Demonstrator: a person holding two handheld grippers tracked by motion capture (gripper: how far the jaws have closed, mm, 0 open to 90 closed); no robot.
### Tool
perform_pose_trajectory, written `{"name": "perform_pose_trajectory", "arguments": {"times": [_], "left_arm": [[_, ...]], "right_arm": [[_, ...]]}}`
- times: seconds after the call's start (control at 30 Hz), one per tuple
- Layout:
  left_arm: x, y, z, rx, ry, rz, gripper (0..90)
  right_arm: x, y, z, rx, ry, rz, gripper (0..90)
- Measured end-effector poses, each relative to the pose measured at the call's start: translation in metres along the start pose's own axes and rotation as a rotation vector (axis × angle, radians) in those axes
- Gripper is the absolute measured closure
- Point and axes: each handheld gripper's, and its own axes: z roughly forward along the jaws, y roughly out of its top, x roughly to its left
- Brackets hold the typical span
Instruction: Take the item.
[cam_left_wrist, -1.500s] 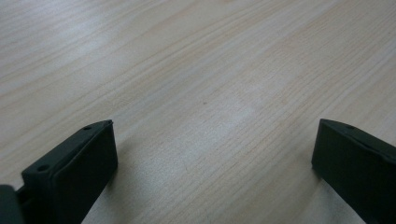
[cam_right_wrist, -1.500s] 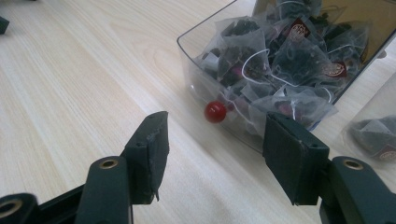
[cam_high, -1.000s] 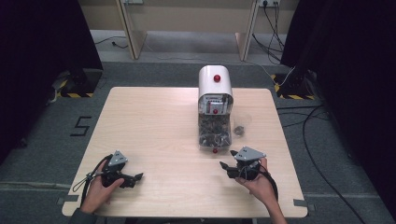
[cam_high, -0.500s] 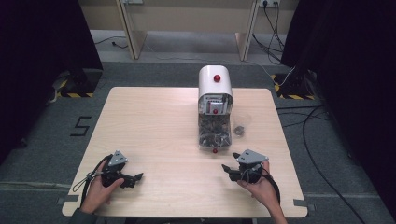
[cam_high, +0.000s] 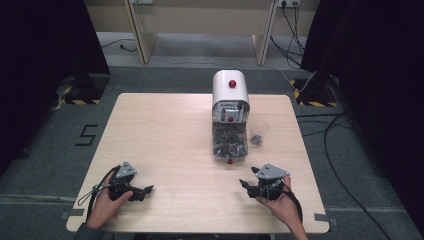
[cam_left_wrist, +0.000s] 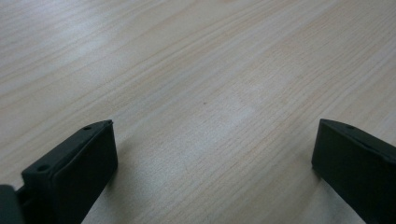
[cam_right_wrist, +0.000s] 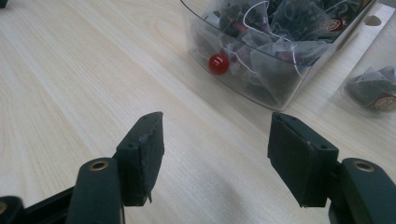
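Light wooden table (cam_high: 165, 130) on grey carpet (cam_high: 45, 165), black curtains (cam_high: 40, 55) flanking.

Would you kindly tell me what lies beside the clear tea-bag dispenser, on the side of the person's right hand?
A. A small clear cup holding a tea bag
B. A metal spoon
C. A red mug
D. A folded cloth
A: a small clear cup with a dark tea bag inside stands on the table just right of the dispenser; the right gripper view also shows it beside the clear bin.
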Motion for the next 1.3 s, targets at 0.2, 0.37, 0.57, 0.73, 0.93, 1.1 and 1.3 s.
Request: {"name": "perform_pose_trajectory", "arguments": {"times": [0.2,0.37,0.57,0.73,0.93,1.1,1.3], "left_arm": [[0.000,0.000,0.000,0.000,0.000,0.000,0.0],[0.000,0.000,0.000,0.000,0.000,0.000,0.0],[0.000,0.000,0.000,0.000,0.000,0.000,0.0],[0.000,0.000,0.000,0.000,0.000,0.000,0.0],[0.000,0.000,0.000,0.000,0.000,0.000,0.0],[0.000,0.000,0.000,0.000,0.000,0.000,0.0],[0.000,0.000,0.000,0.000,0.000,0.000,0.0]], "right_arm": [[0.001,-0.005,-0.004,0.007,-0.005,0.001,37.1],[0.001,-0.011,-0.007,0.011,-0.010,0.009,36.1],[0.002,-0.017,-0.010,0.026,-0.015,0.029,32.5],[0.003,-0.022,-0.013,0.036,-0.023,0.039,31.2],[0.006,-0.029,-0.014,0.066,-0.032,0.051,31.2],[0.006,-0.035,-0.013,0.095,-0.032,0.050,31.2],[0.007,-0.043,-0.012,0.128,-0.021,0.069,30.5]]}}
